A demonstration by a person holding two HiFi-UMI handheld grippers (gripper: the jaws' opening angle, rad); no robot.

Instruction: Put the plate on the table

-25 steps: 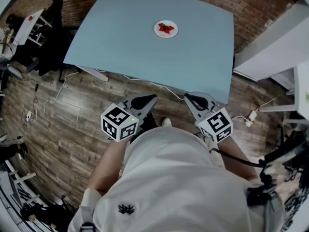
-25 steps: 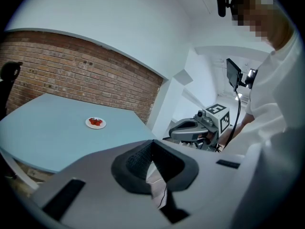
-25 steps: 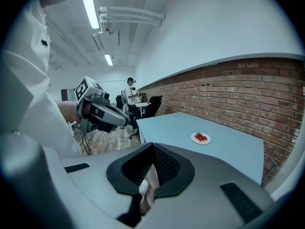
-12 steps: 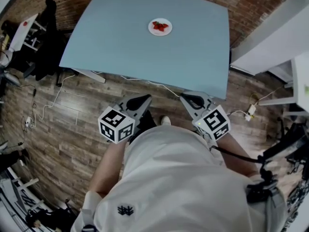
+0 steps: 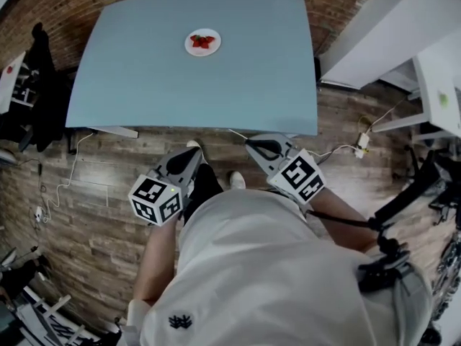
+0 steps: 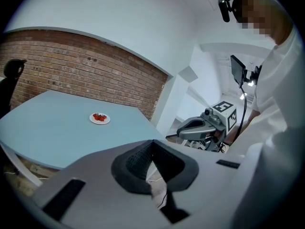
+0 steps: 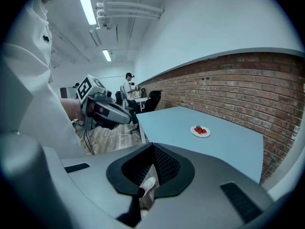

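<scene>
Table (image 5: 180, 85): smooth matte blue top, rounded corners, legs mostly hidden beneath it. Off its near edge, above wood-plank floor (image 5: 86, 215): left gripper (image 5: 193, 150) and right gripper (image 5: 253, 145), grey, each with jaws pressed together on nothing. Plate (image 5: 202, 42): small, round, white, resting on the table toward its far edge. Red pieces (image 5: 203, 40) on it, too small to identify.

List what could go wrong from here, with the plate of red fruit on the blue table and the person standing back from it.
1. A white cable trails over the floor beside the table; stepping closer could snag a foot.
2. The plate sits towards the far side, so a reach would be long and might spill the fruit.
3. The left gripper and right gripper are shut and empty; reaching in like that could shove the plate.
</scene>
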